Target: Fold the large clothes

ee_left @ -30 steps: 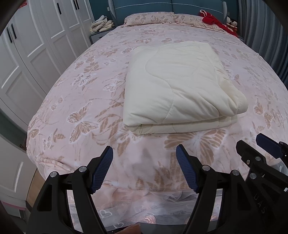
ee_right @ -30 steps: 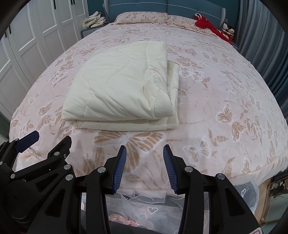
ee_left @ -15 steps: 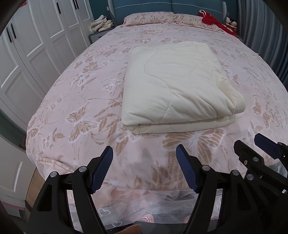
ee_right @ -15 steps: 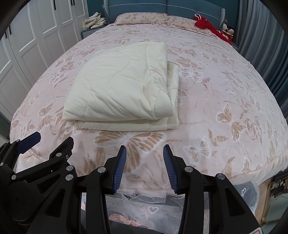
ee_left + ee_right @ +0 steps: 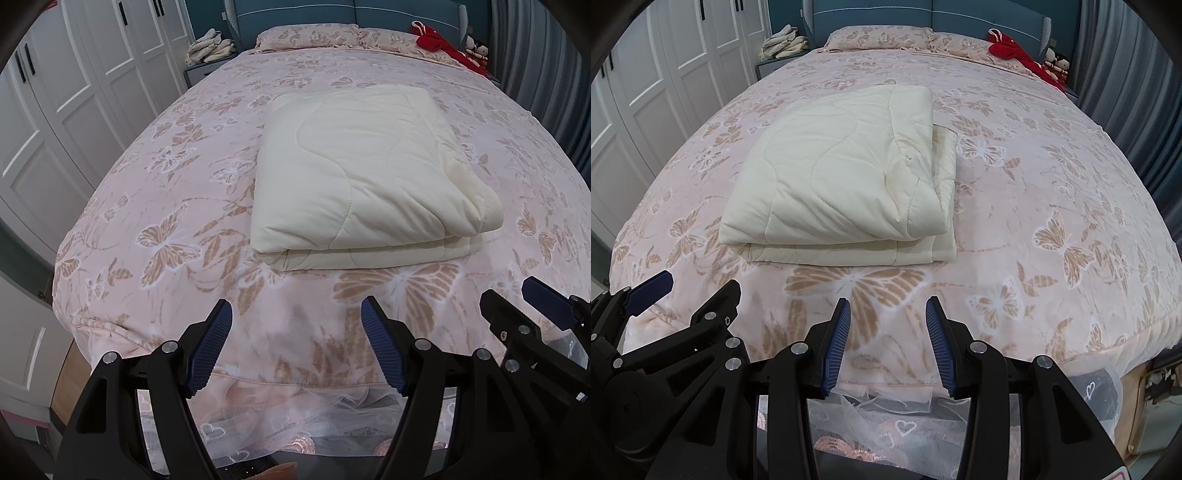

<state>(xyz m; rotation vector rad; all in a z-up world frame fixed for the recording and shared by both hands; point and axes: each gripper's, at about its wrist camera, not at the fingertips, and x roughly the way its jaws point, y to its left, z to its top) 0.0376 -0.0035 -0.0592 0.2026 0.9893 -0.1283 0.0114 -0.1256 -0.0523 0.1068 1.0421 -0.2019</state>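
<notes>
A cream quilted blanket (image 5: 362,177) lies folded in a thick rectangle on the pink butterfly bedspread (image 5: 166,206); it also shows in the right wrist view (image 5: 842,184). My left gripper (image 5: 297,325) is open and empty, held back over the foot edge of the bed, short of the blanket. My right gripper (image 5: 888,317) is open and empty, beside the left one, also over the foot edge. The right gripper shows at the lower right of the left wrist view (image 5: 517,314), and the left gripper at the lower left of the right wrist view (image 5: 690,299).
White wardrobe doors (image 5: 74,92) line the left side. Grey curtains (image 5: 1126,92) hang on the right. Pillows (image 5: 306,35), a red garment (image 5: 439,44) and small dolls (image 5: 1056,59) sit at the blue headboard. A nightstand with folded cloth (image 5: 210,48) stands far left.
Both grippers have edged slightly closer to the bed; the blanket sits a little nearer in both views. Jaws keep the same opening.
</notes>
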